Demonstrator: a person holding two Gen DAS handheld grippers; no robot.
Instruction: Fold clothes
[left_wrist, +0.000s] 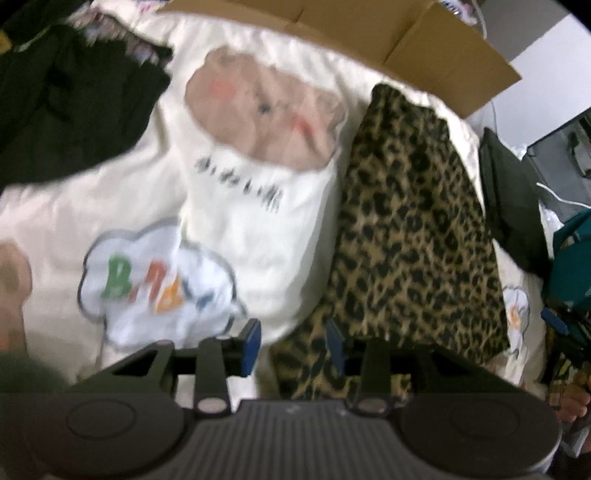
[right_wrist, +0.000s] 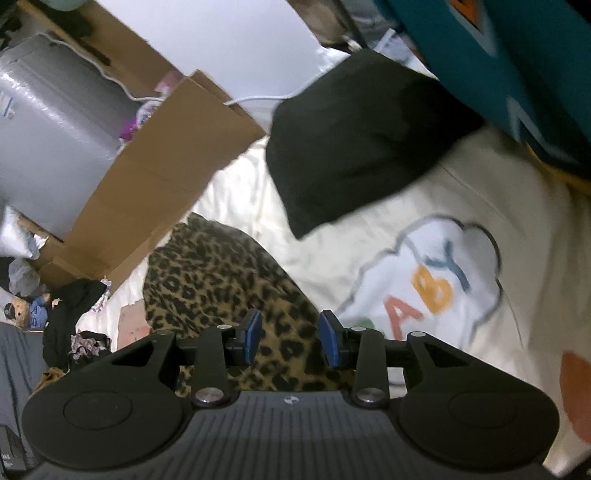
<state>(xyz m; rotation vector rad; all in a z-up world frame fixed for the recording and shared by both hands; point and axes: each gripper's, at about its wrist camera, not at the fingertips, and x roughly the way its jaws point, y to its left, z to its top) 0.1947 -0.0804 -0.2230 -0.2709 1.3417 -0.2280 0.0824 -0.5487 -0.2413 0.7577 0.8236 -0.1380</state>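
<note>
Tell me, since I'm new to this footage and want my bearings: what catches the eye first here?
The leopard-print garment stands out most, lying folded on the cream bedspread just ahead of both open grippers, left and right. Beside it the bedspread shows a cloud patch with colourful letters. A brown cardboard box sits at the bed's far edge.
</note>
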